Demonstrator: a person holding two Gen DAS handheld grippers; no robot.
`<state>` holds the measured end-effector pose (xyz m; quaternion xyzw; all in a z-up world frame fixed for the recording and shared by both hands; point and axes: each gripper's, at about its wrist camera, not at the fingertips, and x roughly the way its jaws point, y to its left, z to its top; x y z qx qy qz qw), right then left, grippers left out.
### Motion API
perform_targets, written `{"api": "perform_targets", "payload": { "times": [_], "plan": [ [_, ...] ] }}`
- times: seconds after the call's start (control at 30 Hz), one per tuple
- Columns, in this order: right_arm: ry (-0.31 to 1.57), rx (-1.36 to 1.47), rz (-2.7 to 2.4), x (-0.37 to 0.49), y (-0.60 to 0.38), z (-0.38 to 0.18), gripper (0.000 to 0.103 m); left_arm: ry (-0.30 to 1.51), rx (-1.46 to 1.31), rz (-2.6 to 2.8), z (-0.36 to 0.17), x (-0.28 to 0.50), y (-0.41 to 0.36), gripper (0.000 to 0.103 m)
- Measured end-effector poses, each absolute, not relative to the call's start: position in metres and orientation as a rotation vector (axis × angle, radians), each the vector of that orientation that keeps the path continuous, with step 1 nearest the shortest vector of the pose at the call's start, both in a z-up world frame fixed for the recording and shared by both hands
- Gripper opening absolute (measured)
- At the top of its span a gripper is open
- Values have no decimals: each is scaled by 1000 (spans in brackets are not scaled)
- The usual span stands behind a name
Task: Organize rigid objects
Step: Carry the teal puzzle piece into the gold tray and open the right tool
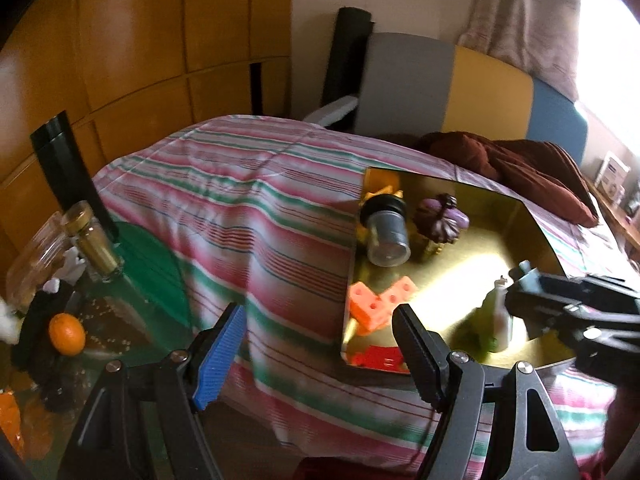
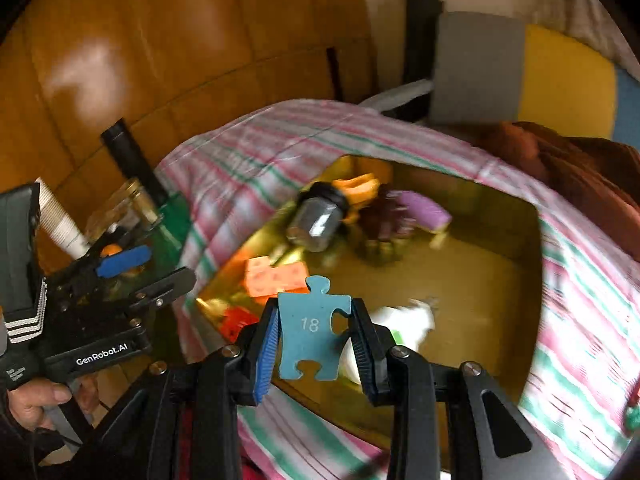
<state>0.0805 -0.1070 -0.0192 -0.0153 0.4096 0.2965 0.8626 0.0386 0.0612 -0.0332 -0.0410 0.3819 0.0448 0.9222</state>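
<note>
On the striped bedspread [image 2: 256, 148] lies a gold tray [image 2: 480, 276], much of it smeared by motion blur in the right wrist view. At far left the left gripper [image 2: 132, 272] stands well open with nothing between its jaws, a hand [image 2: 32, 400] below it cut off by the frame edge. Inside the tray, orange blocks [image 2: 276, 278], a jar [image 2: 316, 220] lying on its side and a purple toy [image 2: 424, 208] are readable; a white and green object [image 2: 408, 324] is too blurred to name. Front and centre, the right gripper [image 2: 314, 332] pinches a blue puzzle piece [image 2: 312, 328] numbered 18, held above the tray's near edge. Its long axis runs upright in the picture, knob up, printed face toward the camera.
</note>
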Motion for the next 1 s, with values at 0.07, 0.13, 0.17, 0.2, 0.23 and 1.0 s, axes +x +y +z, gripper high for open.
{"api": "perform_targets", "payload": {
  "times": [0.07, 0.13, 0.17, 0.2, 0.23, 1.0],
  "plan": [
    [872, -67, 631, 88, -91, -26, 34, 787, -92, 102, -34, 38, 65, 76],
    [902, -107, 632, 96, -77, -37, 34, 792, -93, 106, -36, 37, 67, 76],
    [924, -125, 637, 100, -72, -44, 34, 795, -93, 107, -37, 37, 68, 76],
    [947, -143, 638, 102, -67, -51, 34, 798, -95, 108, -38, 36, 68, 76],
    [973, -158, 631, 105, -63, -59, 34, 800, -97, 108, -39, 36, 69, 76],
    [892, -60, 553, 86, -95, -40, 35, 809, -63, 74, -39, 36, 50, 76]
  ]
}}
